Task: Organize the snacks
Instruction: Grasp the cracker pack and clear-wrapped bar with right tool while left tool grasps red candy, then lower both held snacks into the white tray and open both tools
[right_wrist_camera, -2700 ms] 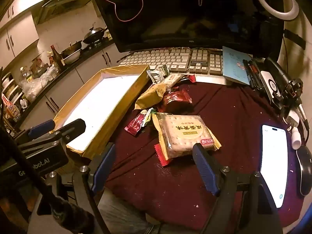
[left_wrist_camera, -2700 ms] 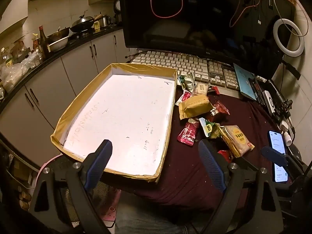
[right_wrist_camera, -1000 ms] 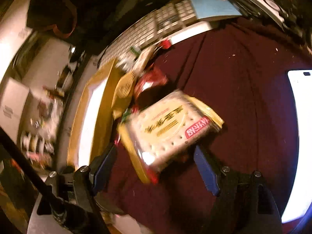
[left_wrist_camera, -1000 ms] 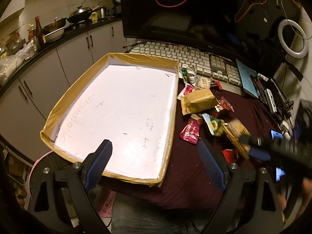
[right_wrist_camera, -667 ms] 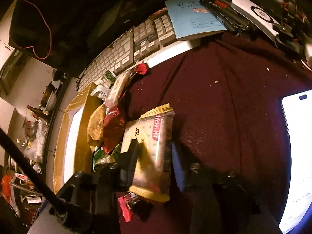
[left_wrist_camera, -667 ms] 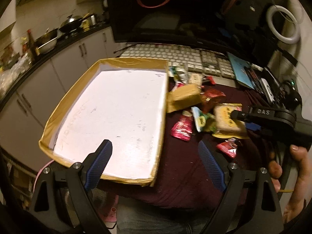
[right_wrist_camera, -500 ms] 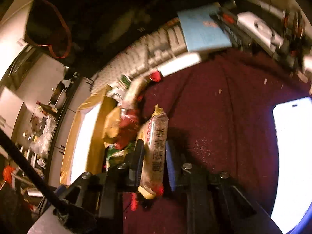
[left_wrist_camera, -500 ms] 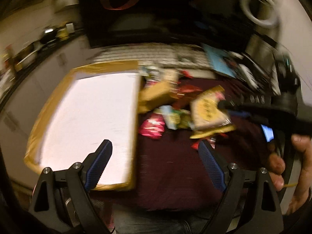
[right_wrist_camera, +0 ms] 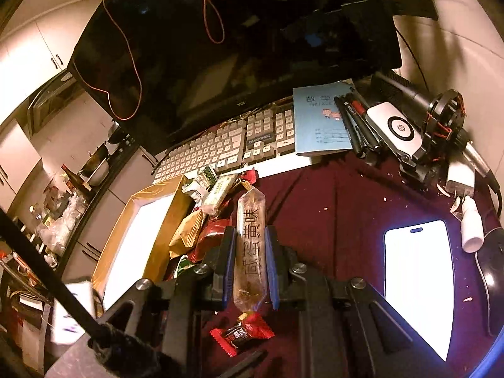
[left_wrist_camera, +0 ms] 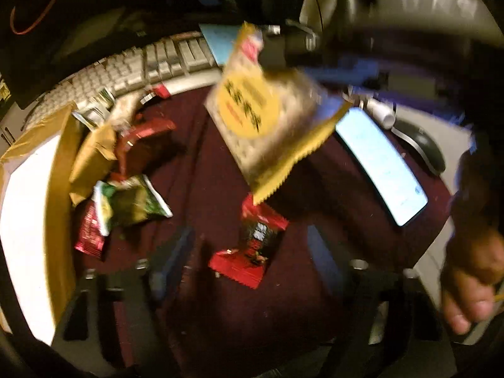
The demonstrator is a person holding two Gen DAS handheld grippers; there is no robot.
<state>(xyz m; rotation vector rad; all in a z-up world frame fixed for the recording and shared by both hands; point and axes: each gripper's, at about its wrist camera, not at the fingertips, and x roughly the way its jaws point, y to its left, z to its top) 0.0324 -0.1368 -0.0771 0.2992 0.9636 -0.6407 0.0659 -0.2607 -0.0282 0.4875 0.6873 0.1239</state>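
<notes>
The right gripper is clamping the cracker packet edge-on between its two blue pads, and the packet is hanging clear above the maroon tablecloth. From the left wrist view that same packet is showing its yellow face, tilted in mid-air, though the picture is badly smeared with motion. Directly below it a small red snack packet is lying flat on the cloth on its own. The remaining snacks are sitting in a heap against the near wall of the cardboard tray, among them a gold packet, a dark red one and a green one. The tray's white floor is glowing bright under the lamp. The left gripper is hovering low over the cloth with its fingers spread wide and nothing between them, the red packet lying in the gap ahead. To the right a lit phone is lying face-up, with the keyboard and monitor behind.
</notes>
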